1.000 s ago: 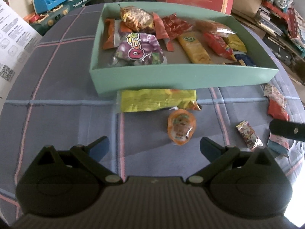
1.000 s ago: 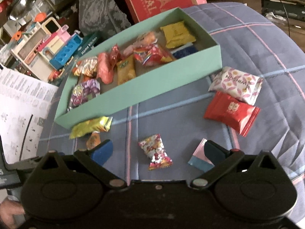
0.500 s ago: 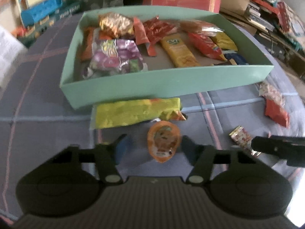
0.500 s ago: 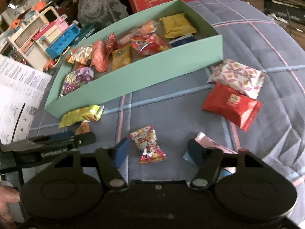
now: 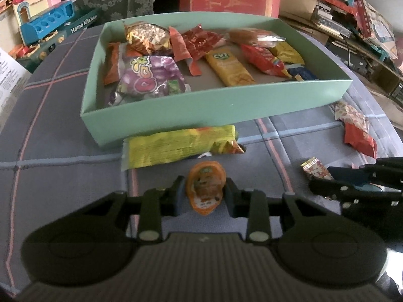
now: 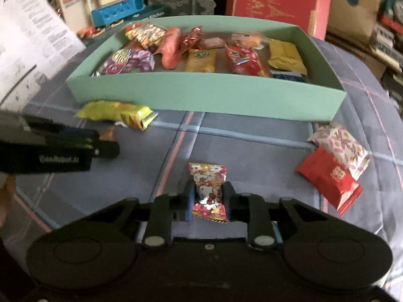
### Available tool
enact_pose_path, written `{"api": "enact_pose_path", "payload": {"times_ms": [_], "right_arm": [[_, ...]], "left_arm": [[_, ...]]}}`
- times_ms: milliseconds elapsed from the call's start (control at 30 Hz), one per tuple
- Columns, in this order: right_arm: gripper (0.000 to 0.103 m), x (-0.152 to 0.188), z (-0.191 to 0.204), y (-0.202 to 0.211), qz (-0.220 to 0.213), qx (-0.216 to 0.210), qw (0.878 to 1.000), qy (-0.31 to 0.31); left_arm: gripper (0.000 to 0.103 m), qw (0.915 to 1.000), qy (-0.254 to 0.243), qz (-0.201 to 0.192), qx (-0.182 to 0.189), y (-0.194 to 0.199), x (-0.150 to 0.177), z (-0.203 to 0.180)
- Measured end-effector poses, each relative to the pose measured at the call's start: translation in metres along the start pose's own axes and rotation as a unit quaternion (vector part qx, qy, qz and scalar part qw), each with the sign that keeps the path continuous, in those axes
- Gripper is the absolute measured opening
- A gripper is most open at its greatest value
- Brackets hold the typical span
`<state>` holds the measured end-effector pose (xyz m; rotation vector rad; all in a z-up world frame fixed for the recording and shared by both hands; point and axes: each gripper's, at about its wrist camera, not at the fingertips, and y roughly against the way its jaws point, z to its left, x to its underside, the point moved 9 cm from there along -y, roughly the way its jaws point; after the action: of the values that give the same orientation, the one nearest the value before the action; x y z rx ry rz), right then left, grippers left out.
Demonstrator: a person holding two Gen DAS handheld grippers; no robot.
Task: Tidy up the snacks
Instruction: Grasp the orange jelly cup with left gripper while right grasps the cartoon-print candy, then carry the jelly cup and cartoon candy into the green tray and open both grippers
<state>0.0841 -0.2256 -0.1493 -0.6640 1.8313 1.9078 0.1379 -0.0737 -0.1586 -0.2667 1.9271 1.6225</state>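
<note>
A shallow mint-green box (image 5: 216, 105) is set on the tabletop (image 5: 63, 115), which is covered by a grey-blue checked cloth. Inside the box are seen: a purple candy bag (image 5: 148, 78) at the near left, an orange packet (image 5: 112, 65) along the left wall, a gold-and-white snack bag (image 5: 147, 36) at the far left, a red wrapper (image 5: 201, 41), a yellow CVT bar (image 5: 230, 69) mid-box, a red snack pack (image 5: 263, 59), a yellow pouch (image 5: 287, 54) and a dark blue packet (image 5: 301, 74) at the right end. A clear-wrapped item at the far right is too blurred to name.

Outside the box, a yellow-green snack bar (image 5: 180, 146) is laid just beside the front wall. A floral white packet (image 6: 340, 146) and a red packet (image 6: 330, 178) are lying touching each other near the box's right corner.

The left hand-held gripper (image 5: 204, 193) has just been closing and is clamped on an orange jelly cup (image 5: 205, 188), held at the tabletop in front of the yellow-green bar. The right hand-held gripper (image 6: 208, 198) has likewise just been closing and is pinched narrow on a Hello Kitty candy (image 6: 209, 191), low over the cloth in front of the box.
</note>
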Motion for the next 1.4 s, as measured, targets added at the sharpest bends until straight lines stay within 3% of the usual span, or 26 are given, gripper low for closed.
{"api": "enact_pose_path", "payload": {"times_ms": [433, 867, 1100, 1400], "right_arm": [[0.022, -0.014, -0.015, 0.03, -0.017, -0.059, 0.993, -0.099], [0.022, -0.086, -0.021, 0.05, -0.074, -0.086, 0.986, -0.124], [0.022, -0.123, -0.035, 0.032, -0.081, -0.092, 0.981, -0.148], [0.024, -0.133, -0.041, -0.002, -0.057, -0.091, 0.981, -0.16]], "left_arm": [[0.031, 0.9993, 0.017, 0.002, 0.034, 0.025, 0.005, -0.002], [0.031, 0.9967, 0.022, -0.07, 0.034, 0.061, -0.07, 0.003], [0.031, 0.9958, 0.03, -0.078, 0.038, 0.045, -0.117, -0.001], [0.031, 0.9979, 0.022, -0.049, 0.035, 0.005, -0.127, -0.009]]}}
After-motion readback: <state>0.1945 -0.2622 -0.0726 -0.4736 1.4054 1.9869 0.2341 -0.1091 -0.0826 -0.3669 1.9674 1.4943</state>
